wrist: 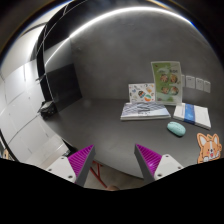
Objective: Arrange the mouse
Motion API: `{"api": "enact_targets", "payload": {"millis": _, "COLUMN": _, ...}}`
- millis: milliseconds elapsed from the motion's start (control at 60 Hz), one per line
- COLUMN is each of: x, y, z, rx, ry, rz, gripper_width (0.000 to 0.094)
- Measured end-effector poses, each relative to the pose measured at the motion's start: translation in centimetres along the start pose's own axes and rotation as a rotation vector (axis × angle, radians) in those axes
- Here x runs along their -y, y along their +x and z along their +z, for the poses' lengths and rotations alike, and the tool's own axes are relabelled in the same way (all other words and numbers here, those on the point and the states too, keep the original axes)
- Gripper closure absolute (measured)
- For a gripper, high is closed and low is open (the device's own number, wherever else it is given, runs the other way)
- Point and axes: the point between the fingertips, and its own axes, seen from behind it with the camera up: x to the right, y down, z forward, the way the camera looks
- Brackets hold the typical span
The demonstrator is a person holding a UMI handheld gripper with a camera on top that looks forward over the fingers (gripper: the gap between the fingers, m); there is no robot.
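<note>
A pale blue-green mouse point(176, 128) lies on the grey desk point(110, 125), ahead of my fingers and off to the right. My gripper point(114, 160) is open and empty, its two purple-padded fingers point(82, 158) spread wide, well short of the mouse. A thin red strap or cord point(97, 172) shows low between the fingers.
A booklet point(144, 111) lies flat beyond the mouse, with colourful cards point(165, 82) standing behind it. A white box point(192, 114) lies to the right. An orange cartoon pad point(208, 147) is at the near right. A dark monitor point(60, 88) stands at the left.
</note>
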Motion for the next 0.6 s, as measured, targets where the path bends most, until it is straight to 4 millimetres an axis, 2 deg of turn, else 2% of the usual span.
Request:
{"api": "enact_targets", "payload": {"millis": 33, "x": 0.0, "y": 0.5, "z": -0.2, "rx": -0.006, "ry": 0.002, "rz": 0.003, "gripper_width": 0.0101}}
{"api": "enact_targets", "payload": {"millis": 50, "x": 0.5, "y": 1.8, "z": -0.7, "rx": 0.020, "ry": -0.010, "rz": 0.007, "gripper_width": 0.0103}}
{"api": "enact_targets", "payload": {"millis": 133, "x": 0.9, "y": 2.8, "z": -1.2, "rx": 0.016, "ry": 0.004, "rz": 0.006, "gripper_width": 0.0107}}
{"api": "enact_targets", "payload": {"millis": 200, "x": 1.0, "y": 5.4, "z": -1.4, "rx": -0.004, "ry": 0.001, "rz": 0.006, "gripper_width": 0.0110}}
{"api": "enact_targets", "payload": {"millis": 283, "x": 1.1, "y": 9.6, "z": -1.1, "rx": -0.051, "ry": -0.002, "rz": 0.010, "gripper_width": 0.0108}}
{"api": "enact_targets", "payload": {"millis": 417, "x": 1.5, "y": 18.7, "z": -0.1, "rx": -0.161, "ry": -0.003, "rz": 0.019, "gripper_width": 0.0115}}
{"api": "enact_targets", "payload": {"millis": 533, "x": -0.6, "y": 24.7, "z": 2.3, "rx": -0.244, "ry": -0.078, "rz": 0.005, "gripper_width": 0.0118}}
{"api": "enact_targets", "payload": {"millis": 600, "x": -1.6, "y": 27.2, "z": 4.0, "rx": -0.277, "ry": -0.108, "rz": -0.015, "gripper_width": 0.0118}}
